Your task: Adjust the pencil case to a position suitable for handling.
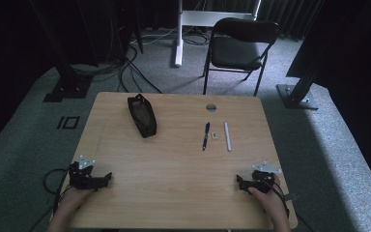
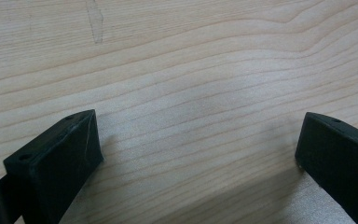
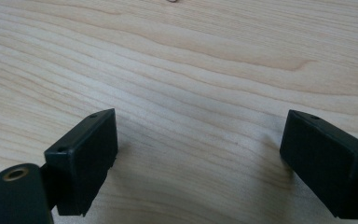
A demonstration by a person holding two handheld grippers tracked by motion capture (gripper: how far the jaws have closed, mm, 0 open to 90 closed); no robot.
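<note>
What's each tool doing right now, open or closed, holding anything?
Left tool: open, jaws wide apart over bare table, holding nothing.
Right tool: open, jaws wide apart over the table, holding nothing.

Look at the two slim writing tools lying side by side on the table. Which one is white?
The white one is the marker, the right-hand stick of the pair. The dark pen lies left of it, with a tiny eraser between them.

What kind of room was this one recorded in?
Probably a lab or studio set up for recording, not a home. A bare wooden table stands on grey carpet, with dark curtains behind, metal stand bases at the sides, loose cables on the floor and a folding chair.
</note>
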